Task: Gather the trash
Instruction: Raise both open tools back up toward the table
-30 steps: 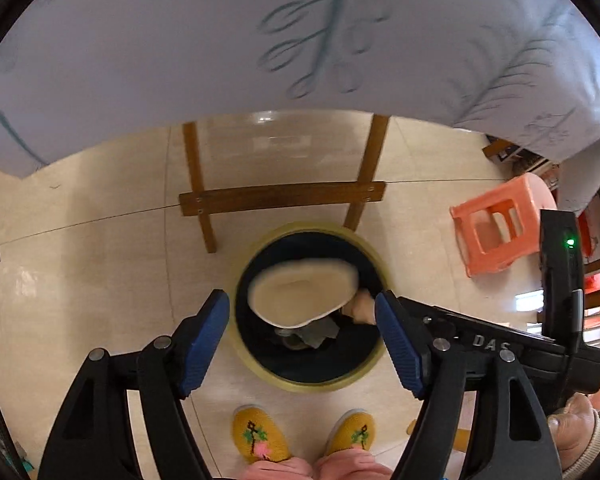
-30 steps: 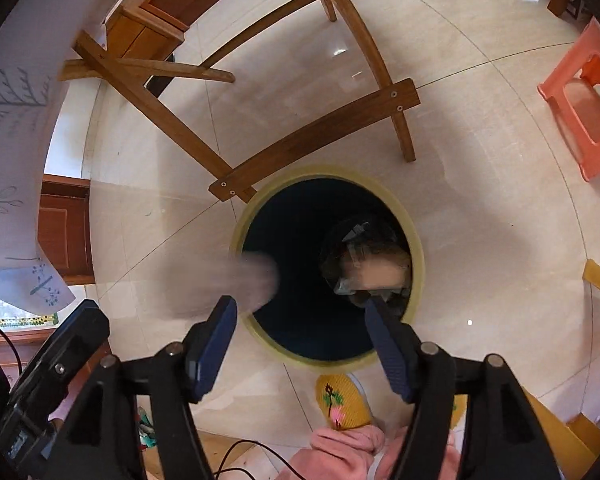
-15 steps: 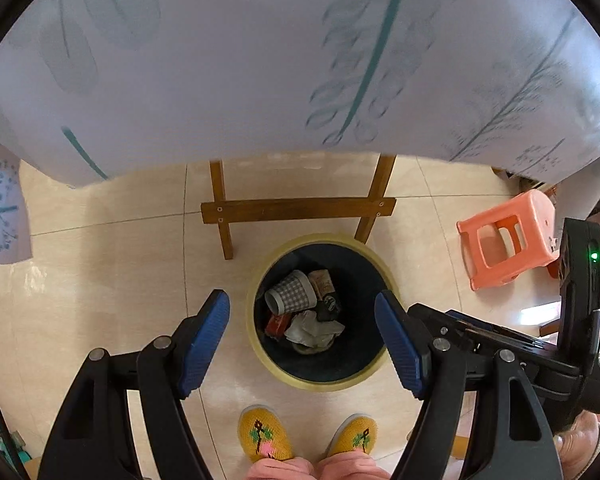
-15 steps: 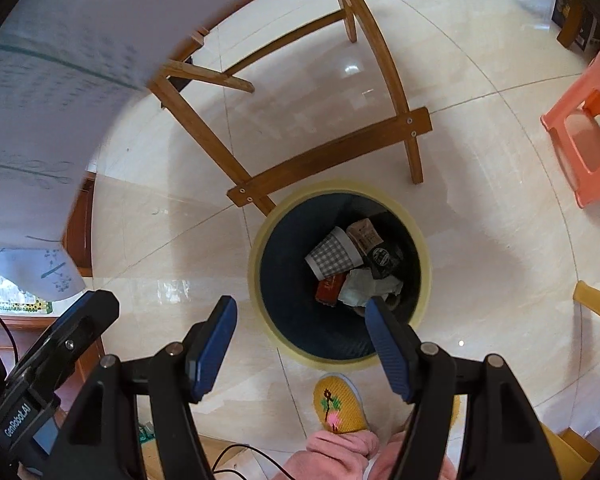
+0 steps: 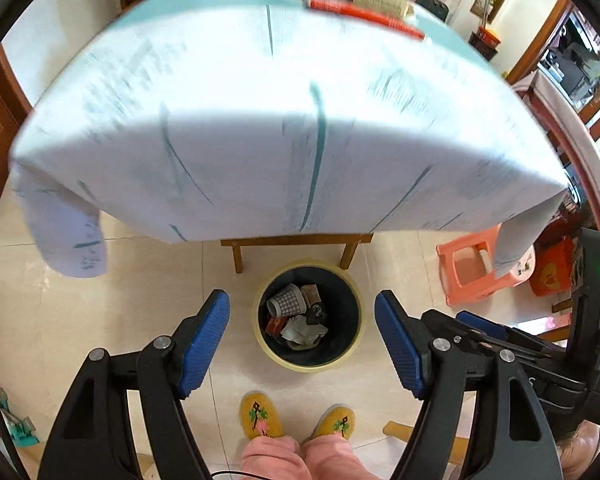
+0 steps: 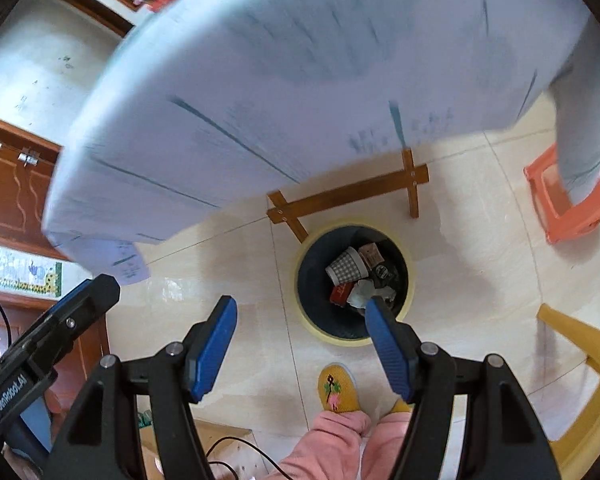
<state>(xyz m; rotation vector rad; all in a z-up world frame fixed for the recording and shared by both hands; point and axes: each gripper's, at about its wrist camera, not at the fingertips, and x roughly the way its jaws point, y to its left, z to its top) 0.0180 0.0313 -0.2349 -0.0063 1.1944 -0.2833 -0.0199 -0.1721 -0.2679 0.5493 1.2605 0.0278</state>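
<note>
- Looking down from the left wrist, the left tool (image 5: 302, 338) has its blue pads wide apart with nothing between them.
- Far below it, a round bin (image 5: 354, 354) with a yellow rim stands on the tiled floor (image 5: 60, 320).
- Trash lies inside the bin: a checked paper cup (image 5: 285, 300), a red packet (image 5: 275, 325) and crumpled white paper (image 5: 302, 328).
- Yellow slippers (image 5: 260, 416) show near the bin, and the surface with its white cloth (image 5: 260, 120) fills the top.
- From the right wrist, the right tool (image 6: 300, 346) is also wide and holds nothing.
- Its right pad hides a bit of the bin (image 6: 312, 320), where the same cup (image 6: 346, 266) lies.
- An orange stool (image 6: 560, 216) stands off to the right.
</note>
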